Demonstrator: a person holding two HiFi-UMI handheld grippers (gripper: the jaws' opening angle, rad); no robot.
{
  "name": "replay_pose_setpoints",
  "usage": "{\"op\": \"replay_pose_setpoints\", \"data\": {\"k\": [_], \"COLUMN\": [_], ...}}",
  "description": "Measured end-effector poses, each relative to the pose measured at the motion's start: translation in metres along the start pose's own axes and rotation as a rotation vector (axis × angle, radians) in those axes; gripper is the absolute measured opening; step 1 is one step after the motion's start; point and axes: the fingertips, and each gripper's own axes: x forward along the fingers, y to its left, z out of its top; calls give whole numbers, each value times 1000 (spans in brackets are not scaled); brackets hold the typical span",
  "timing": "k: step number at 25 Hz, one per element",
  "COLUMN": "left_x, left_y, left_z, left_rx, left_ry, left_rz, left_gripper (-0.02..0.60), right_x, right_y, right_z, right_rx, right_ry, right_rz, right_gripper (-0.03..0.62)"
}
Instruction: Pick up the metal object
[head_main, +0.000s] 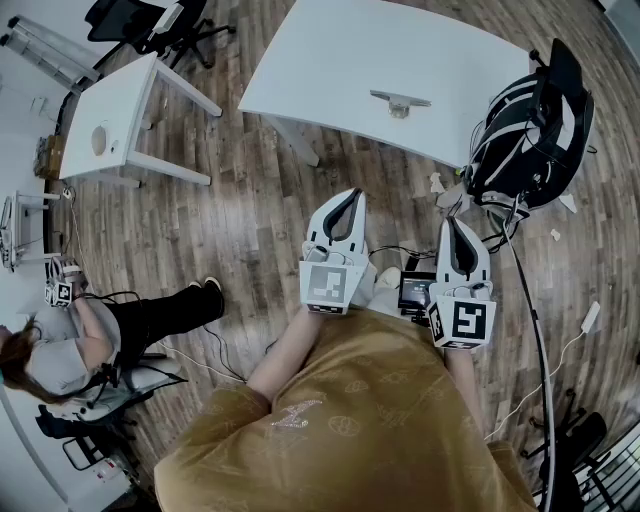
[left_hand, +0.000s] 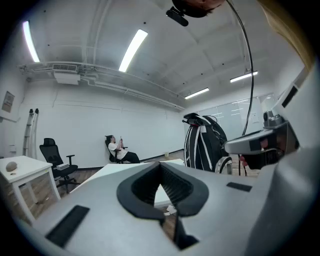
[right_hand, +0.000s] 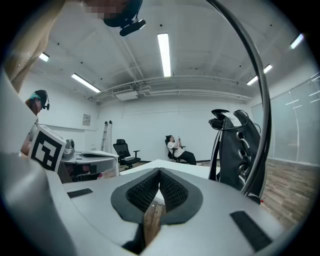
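Note:
A small metal object (head_main: 400, 103) lies on the large white table (head_main: 330, 70) ahead of me, near its front edge. My left gripper (head_main: 351, 195) is held above the wooden floor, short of the table, jaws shut with nothing between them. My right gripper (head_main: 451, 222) is beside it to the right, also shut and empty. In the left gripper view the left gripper (left_hand: 161, 173) points level across the room, with the white table (left_hand: 120, 170) beyond. The right gripper (right_hand: 159, 173) looks the same way. Neither gripper view shows the metal object.
A black and white bag (head_main: 525, 125) stands by the table's right corner, with cables running along the floor. A small white side table (head_main: 110, 130) and an office chair (head_main: 150, 22) are at the left. A seated person (head_main: 70, 350) is at the lower left.

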Motion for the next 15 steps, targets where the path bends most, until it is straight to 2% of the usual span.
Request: {"op": "replay_pose_setpoints", "data": {"k": [9, 15], "left_x": [29, 76], "left_y": [18, 42], "left_z": [4, 9], "left_rx": [-4, -11], "left_ry": [-15, -18], "left_rz": [-21, -63], "left_gripper": [6, 6], "right_x": [31, 87], "right_y": [-4, -10], "right_z": [5, 12], "right_rx": [-7, -18], "right_ry": [-1, 3], "right_rz": [-17, -27], "right_gripper": [9, 9]}}
